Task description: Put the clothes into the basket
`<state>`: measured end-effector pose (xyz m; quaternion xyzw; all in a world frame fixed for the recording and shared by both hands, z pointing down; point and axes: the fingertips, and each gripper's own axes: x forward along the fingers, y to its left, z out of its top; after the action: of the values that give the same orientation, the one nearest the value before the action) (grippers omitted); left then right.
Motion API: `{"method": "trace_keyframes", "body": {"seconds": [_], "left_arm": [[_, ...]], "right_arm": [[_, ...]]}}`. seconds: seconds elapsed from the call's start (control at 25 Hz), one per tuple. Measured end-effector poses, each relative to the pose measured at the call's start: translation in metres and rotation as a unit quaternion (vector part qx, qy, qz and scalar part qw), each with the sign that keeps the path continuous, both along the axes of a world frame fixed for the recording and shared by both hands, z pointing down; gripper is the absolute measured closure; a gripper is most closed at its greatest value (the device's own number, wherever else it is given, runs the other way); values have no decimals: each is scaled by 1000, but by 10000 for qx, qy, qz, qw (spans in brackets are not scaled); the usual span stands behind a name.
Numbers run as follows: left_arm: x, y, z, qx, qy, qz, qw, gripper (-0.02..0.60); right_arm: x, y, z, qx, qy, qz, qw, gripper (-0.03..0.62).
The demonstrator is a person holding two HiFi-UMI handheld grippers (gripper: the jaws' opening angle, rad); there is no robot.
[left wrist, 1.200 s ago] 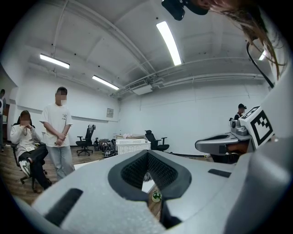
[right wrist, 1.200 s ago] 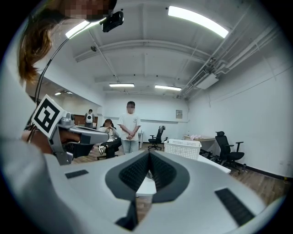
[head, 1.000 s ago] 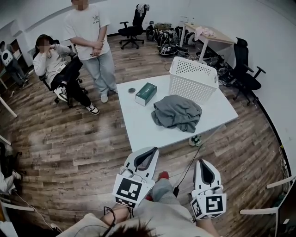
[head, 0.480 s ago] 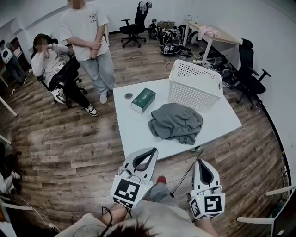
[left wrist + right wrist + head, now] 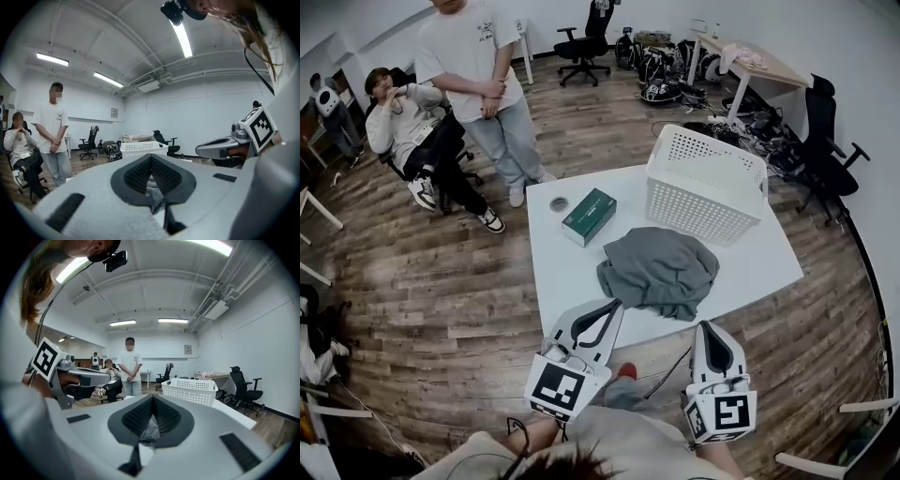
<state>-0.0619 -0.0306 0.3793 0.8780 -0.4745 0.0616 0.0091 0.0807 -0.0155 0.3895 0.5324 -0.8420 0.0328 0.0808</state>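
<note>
A crumpled grey heap of clothes [image 5: 658, 272] lies on the near half of the white table [image 5: 572, 281]. Behind it, at the table's far right corner, stands the white perforated basket [image 5: 705, 183], which looks empty. My left gripper [image 5: 610, 308] is shut with nothing in it, its tips just short of the table's near edge, left of the clothes. My right gripper [image 5: 710, 329] is also shut and holds nothing, below the near edge and right of the heap. In the left gripper view the basket [image 5: 140, 147] shows beyond the closed jaws. The right gripper view shows the basket [image 5: 190, 390] too.
A green box [image 5: 589, 216] and a small round object [image 5: 560, 203] lie on the table's far left part. One person stands [image 5: 478, 75] and another sits [image 5: 412, 131] beyond the table's left side. Office chairs [image 5: 830, 159] and a desk [image 5: 759, 66] stand at the back right. A cable [image 5: 675, 356] hangs under the table.
Both grippers and the head have come closer to the table. Its near edge and the clothes now lie just ahead of the tips. Both pairs of jaws have stayed shut.
</note>
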Motion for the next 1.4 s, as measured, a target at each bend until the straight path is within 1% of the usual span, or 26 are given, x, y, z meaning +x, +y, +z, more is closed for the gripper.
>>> {"method": "trace_keyframes", "body": {"seconds": [0.16,0.24,0.4,0.56,0.64,0.76,0.96,1.08,1.16,1.28,1.32,1.4], "left_arm": [[14,-30,-4,-125,206,-87,9997,571],[22,-45,-3,-144,226,-93,9996,571],[33,-67,0,-124,211,-123,9996,569],[40,-76,4,4,41,-78,10000,571],[42,-77,3,-94,119,-100,9998,571],[43,-80,5,-176,128,-100,9997,571],[44,-92,3,-40,-16,-20,10000,569],[41,-98,10,127,-281,145,9994,569],[41,-101,12,170,-332,305,9988,569],[42,-103,24,277,-555,684,9957,569],[42,-104,28,280,-587,796,9947,569],[43,-108,33,232,-508,962,9938,569]], "right_arm": [[11,-30,6,-57,0,-75,10000,579],[17,-44,10,-94,-12,-125,9999,579],[24,-65,16,-117,-16,-295,9995,579],[31,-81,21,-152,-45,-365,9992,579],[31,-82,23,-179,-60,-404,9990,579],[32,-83,24,-206,-54,-423,9989,579],[35,-88,22,-191,-35,-381,9991,579],[33,-91,23,-205,-47,-418,9989,579],[30,-93,23,-124,-43,-498,9987,579],[24,-96,23,52,-38,-682,9976,577],[23,-97,24,81,-32,-756,9971,577],[19,-101,32,10,-27,-899,9959,576]]}}
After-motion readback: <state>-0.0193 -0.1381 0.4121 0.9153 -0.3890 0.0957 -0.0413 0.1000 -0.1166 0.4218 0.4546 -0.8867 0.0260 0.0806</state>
